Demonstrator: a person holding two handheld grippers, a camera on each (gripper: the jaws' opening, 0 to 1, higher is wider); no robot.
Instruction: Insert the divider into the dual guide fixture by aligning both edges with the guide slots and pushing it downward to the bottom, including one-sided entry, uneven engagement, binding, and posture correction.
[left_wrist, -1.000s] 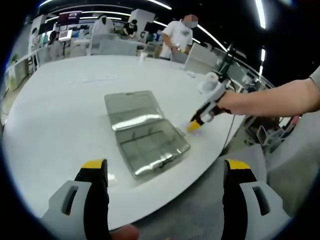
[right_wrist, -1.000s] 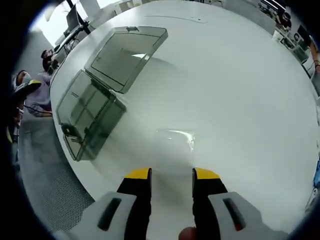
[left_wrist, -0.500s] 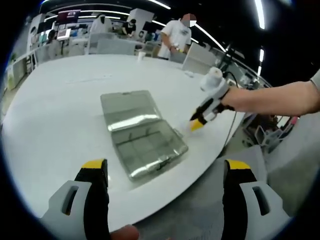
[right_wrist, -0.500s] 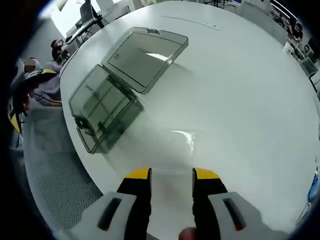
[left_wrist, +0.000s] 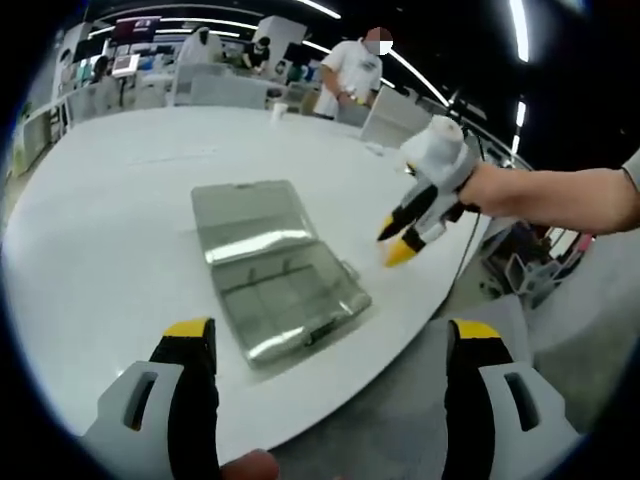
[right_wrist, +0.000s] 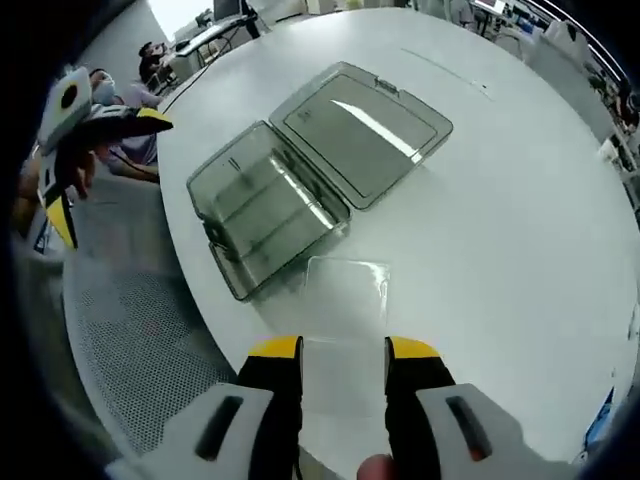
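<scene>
Divider lifted toward box.
Right gripper (right_wrist: 343, 350) pinching clear plastic divider sheet (right_wrist: 345, 300), now raised beside open smoky-transparent compartment box (right_wrist: 265, 215); left gripper (left_wrist: 330, 335) spread, empty.

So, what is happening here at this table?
A person works with two hand-held grippers over a round white table. The right gripper holds a clear divider between its jaws and carries it above the table, beside an open clear box with its lid laid flat. The divider is not yet in the box. The left gripper hangs back at the near edge of the table, jaws wide apart and holding nothing.
</scene>
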